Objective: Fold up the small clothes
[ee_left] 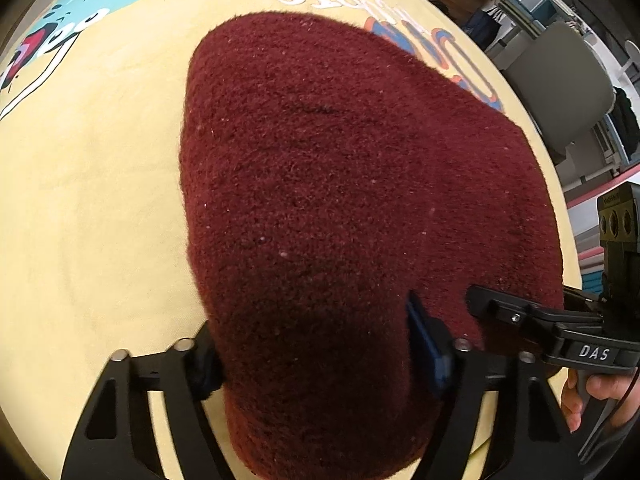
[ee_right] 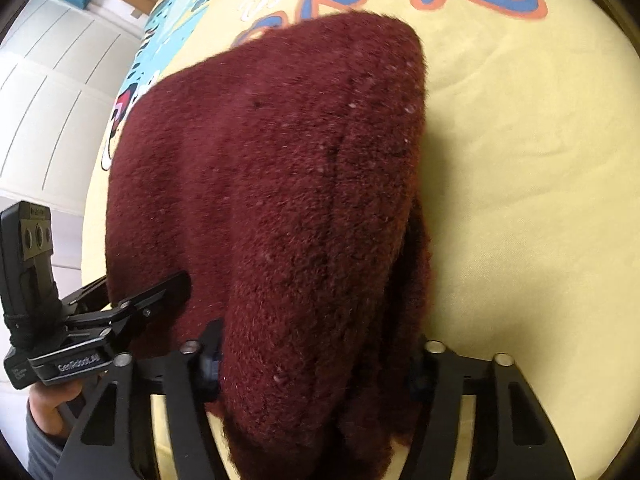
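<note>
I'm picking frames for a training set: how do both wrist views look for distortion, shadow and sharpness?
Left wrist view: strong fisheye bulge, dark corners; maroon garment sharp, deep shadow at its near end by the left hand-held gripper. Right wrist view: same bulge, garment fuzz crisp, yellow printed cloth evenly lit, no glare.

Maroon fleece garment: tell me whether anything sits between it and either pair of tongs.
Nothing visible does. The maroon fleece garment runs straight into the left tongs and the right tongs, its near edge bunched between the pads of each. Beneath it lies only the yellow printed cloth.
</note>
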The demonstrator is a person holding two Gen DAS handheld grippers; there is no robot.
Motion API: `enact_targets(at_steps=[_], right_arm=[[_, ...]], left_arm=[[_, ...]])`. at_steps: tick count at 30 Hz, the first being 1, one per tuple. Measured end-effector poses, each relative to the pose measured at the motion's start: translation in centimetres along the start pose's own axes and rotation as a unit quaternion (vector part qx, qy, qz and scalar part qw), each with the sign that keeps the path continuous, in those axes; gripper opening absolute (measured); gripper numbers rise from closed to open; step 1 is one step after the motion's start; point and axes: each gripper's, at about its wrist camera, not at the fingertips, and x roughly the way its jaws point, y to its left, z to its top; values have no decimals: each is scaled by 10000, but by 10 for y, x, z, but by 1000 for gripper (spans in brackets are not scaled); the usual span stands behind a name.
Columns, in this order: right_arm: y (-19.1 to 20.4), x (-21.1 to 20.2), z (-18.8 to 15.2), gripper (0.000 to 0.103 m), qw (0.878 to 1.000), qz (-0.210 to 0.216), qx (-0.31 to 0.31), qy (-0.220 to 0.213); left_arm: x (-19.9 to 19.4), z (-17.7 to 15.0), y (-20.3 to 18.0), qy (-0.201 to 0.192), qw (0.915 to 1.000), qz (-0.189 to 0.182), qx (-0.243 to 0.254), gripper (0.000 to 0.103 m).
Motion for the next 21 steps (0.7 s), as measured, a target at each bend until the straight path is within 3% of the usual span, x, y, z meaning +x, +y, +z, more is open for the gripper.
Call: enact_targets(at_steps=[3, 6, 15, 21], right_arm=[[11, -7, 0, 48, 9998, -113, -93, -109], [16, -22, 0, 45, 9996, -48, -82, -271], [71, -75, 1, 43, 9944, 40, -656, -826], [120, -63, 0, 43, 9911, 131, -992, -875]], left_arm=[[-12, -1, -3, -63, 9999, -68, 119, 51], [-32, 1, -6, -232, 9992, -196, 265, 46], [-109, 5, 14, -875, 9950, -290, 384, 46], [-129, -18, 39, -1082, 9937, -139, 275, 46]])
